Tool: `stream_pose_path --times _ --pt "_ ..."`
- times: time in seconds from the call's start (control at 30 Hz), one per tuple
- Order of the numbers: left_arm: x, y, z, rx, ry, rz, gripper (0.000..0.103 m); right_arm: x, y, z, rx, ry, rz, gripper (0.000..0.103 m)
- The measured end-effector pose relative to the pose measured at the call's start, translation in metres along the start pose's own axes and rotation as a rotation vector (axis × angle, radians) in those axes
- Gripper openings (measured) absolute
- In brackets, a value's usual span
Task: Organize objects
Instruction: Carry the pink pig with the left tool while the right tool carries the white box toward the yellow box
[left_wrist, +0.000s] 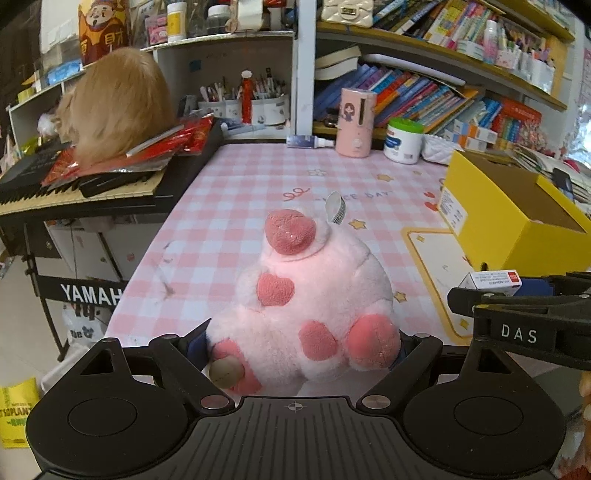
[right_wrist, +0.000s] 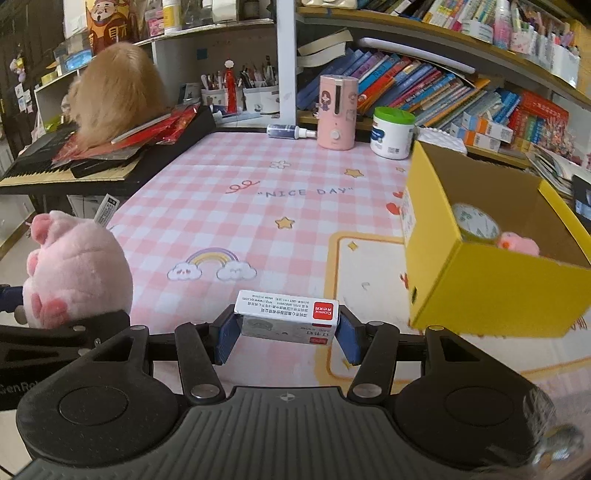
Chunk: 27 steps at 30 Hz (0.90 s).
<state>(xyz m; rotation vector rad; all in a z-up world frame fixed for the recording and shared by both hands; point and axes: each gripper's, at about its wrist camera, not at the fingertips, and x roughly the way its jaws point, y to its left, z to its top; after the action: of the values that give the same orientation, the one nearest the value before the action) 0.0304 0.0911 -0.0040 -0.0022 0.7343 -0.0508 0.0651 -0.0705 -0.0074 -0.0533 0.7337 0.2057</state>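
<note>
Two tools, left tool (left_wrist: 301, 354) clamping plush pig (left_wrist: 310, 306)

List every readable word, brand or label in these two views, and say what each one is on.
"YAMAH", cut off: front of the keyboard stand.
"DAS": the right tongs, seen in the left view.
"NICE DAY": checked tablecloth.
"Comix": red patch on the small white box held by the right tongs.
"Gen Ro", cut off: the left tongs, at the right view's edge.
Plush pig tag, book spines, yellow box sticker: too small.

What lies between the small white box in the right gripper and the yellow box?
Only bare tablecloth, seen in the right wrist view, between the white box and the yellow box.
</note>
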Motion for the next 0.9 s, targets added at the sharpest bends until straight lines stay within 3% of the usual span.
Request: stream_pose_path --times 0.6,0.9 --pt "-0.033 -0.03 -0.037 0.097 0.026 -0.057 0.089 -0.047 -0.015 -0.059 0.111 0.028 -0.036 0.052" --pt "-0.034 -0.05 -0.04 0.151 0.031 -0.123 0.089 -0.065 -0.029 -0.076 0.166 0.032 -0.09 0.052"
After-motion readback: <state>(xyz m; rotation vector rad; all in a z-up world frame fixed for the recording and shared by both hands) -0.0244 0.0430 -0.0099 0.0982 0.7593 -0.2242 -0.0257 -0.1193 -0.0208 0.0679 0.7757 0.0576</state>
